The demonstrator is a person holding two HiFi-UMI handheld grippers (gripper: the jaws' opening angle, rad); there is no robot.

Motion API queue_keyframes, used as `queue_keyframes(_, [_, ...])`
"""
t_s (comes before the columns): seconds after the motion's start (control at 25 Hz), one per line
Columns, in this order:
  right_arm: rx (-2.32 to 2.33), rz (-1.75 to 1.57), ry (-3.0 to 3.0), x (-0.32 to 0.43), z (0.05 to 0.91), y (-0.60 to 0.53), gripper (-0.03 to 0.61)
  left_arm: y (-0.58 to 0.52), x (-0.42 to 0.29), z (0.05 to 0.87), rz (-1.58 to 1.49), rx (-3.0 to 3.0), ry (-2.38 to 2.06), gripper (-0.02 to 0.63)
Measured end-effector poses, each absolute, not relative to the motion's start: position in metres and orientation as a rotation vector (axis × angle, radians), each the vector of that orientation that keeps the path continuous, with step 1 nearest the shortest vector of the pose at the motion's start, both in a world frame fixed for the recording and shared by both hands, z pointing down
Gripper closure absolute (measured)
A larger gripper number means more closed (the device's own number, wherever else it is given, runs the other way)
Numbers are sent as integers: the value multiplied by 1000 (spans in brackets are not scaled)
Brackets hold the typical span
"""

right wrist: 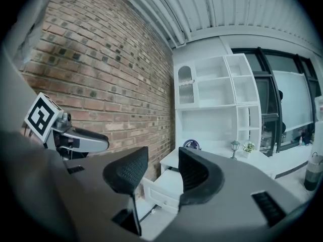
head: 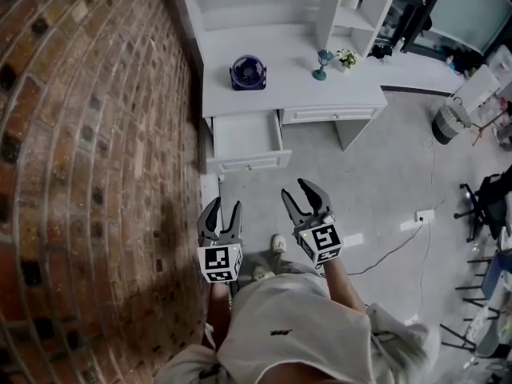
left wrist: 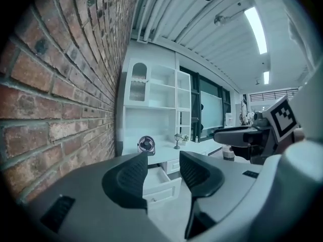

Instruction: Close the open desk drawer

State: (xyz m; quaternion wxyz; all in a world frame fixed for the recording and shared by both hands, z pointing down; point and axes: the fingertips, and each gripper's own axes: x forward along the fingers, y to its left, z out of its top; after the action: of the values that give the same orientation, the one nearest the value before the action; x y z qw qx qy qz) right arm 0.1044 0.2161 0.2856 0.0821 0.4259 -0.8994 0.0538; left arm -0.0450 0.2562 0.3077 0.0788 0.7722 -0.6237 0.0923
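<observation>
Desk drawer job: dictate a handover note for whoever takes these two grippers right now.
Left gripper: jaws apart, empty, held low, well short of the white desk drawer.
Right gripper: jaws apart, empty, beside the left one.
Drawer: pulled out at the left end of the white desk, beside the red brick wall; nothing visible inside.
Done: nothing; neither gripper touches the drawer.
Left to do: step closer and push the drawer front in until flush.

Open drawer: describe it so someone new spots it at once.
Find the white desk against the brick wall. Two drawers sit under its top; the open drawer is the one nearest the wall, below the blue fan. It juts out, showing an empty white inside, while the shut drawer beside it lies flush.
</observation>
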Motion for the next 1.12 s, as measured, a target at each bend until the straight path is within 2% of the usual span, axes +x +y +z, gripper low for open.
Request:
queue_keyframes(0.64, [1188,197,-2785,123,279,117,402,170,-24,286,263,2256,-2000,405])
queue_keyframes(1.12, [1184,218,-2756,115,294,82,402,128,-30,301,258,2245,-1979,408])
